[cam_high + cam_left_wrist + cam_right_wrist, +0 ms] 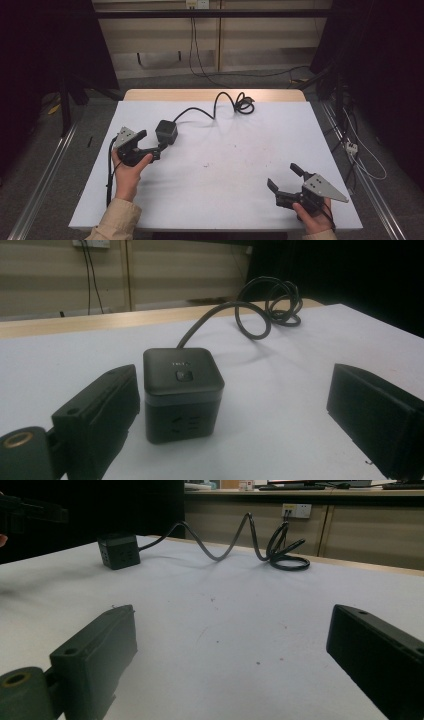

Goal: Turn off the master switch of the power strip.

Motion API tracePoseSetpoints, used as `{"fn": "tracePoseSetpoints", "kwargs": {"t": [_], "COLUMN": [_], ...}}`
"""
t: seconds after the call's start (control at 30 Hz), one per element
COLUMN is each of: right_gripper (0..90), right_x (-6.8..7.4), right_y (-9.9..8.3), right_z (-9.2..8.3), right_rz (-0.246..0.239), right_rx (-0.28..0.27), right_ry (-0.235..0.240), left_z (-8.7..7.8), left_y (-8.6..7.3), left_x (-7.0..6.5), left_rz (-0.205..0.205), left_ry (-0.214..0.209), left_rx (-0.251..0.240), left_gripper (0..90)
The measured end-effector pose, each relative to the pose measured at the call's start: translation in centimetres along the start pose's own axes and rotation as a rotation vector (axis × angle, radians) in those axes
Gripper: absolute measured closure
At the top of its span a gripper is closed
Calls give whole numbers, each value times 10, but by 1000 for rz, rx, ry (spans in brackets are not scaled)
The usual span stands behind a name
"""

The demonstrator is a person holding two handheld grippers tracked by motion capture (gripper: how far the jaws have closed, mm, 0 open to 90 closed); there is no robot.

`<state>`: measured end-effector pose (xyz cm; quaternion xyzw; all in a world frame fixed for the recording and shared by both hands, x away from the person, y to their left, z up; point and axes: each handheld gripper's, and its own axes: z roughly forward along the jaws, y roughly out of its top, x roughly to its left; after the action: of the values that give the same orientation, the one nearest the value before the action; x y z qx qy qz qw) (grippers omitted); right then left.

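A black cube power socket [166, 131] stands on the white table [230, 170], left of the middle. Its black cable [215, 106] snakes back to a coil [244, 105] near the far edge. My left gripper [150, 143] is open just left of the cube. In the left gripper view the cube [182, 390] stands a little ahead of the jaws, nearer the left jaw, touching neither, and the left gripper [235, 392] is wide open. My right gripper [282, 175] is open near the front right corner, over bare table. In the right gripper view the cube [118, 551] is far off at the left.
The table's far edge is a bare wooden strip [200, 94]. A white power strip [351, 146] and loose cables lie on the floor to the right. Metal rails [42, 170] run along both sides of the table.
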<state>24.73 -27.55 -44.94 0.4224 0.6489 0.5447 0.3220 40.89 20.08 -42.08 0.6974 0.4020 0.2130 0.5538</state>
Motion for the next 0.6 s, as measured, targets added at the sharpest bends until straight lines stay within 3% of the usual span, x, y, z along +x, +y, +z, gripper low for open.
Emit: {"fn": "tracePoseSetpoints", "kwargs": {"t": [0.6], "right_gripper": [52], "right_x": [0], "right_y": [0], "right_z": [0], "right_rz": [-2], "right_rx": [-2], "right_ry": [6], "left_z": [11], "left_y": [15], "left_x": [1], "left_rz": [2], "left_ry": [-1], "left_rx": [14], "left_gripper": [82]}}
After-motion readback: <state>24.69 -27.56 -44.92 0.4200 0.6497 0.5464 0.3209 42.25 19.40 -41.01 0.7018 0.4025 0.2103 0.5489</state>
